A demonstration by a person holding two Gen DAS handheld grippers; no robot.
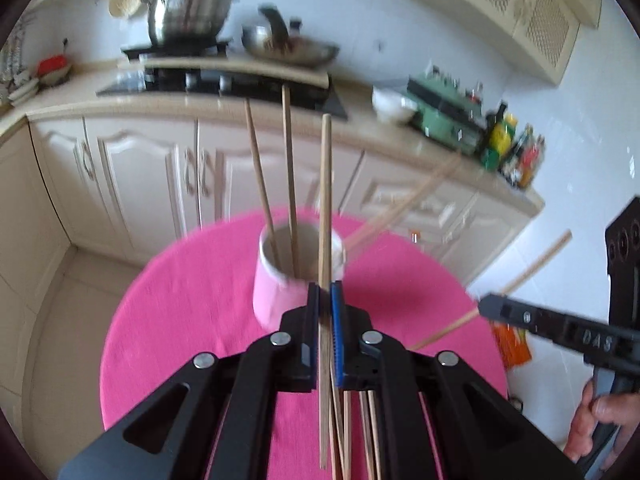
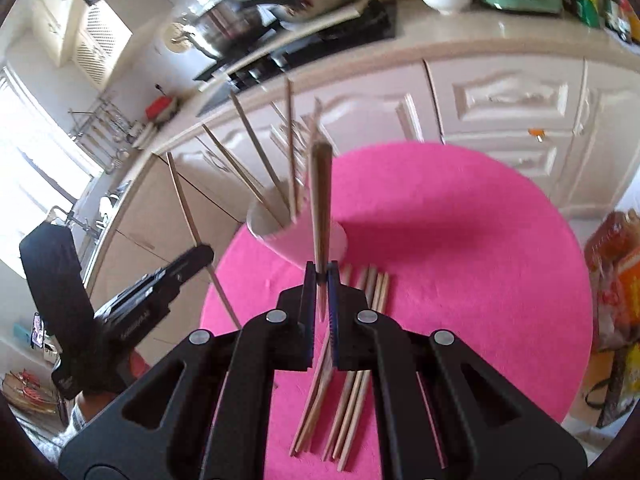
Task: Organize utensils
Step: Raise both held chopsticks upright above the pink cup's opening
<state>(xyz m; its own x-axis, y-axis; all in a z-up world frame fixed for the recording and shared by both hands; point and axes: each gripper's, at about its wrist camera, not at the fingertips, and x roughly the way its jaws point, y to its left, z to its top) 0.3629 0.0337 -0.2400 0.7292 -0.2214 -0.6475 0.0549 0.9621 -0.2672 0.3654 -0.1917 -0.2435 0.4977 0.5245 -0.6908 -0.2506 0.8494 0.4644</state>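
Note:
A pink-and-white cup (image 1: pixel 280 280) stands on the round pink table (image 1: pixel 180 320) with several wooden chopsticks in it; it also shows in the right wrist view (image 2: pixel 304 240). My left gripper (image 1: pixel 325 292) is shut on one chopstick (image 1: pixel 326 184), held upright just in front of the cup. My right gripper (image 2: pixel 321 276) is shut on another chopstick (image 2: pixel 321 192), held above the table beside the cup. Several loose chopsticks (image 2: pixel 352 400) lie on the table under the right gripper. The right gripper also shows at the right of the left wrist view (image 1: pixel 486 306).
A kitchen counter (image 1: pixel 200 100) with a stove, pots, a white bowl (image 1: pixel 390 106) and bottles runs behind the table, cabinets below it. Orange packages (image 2: pixel 616 264) sit at the table's right. The left gripper shows in the right wrist view (image 2: pixel 200 256).

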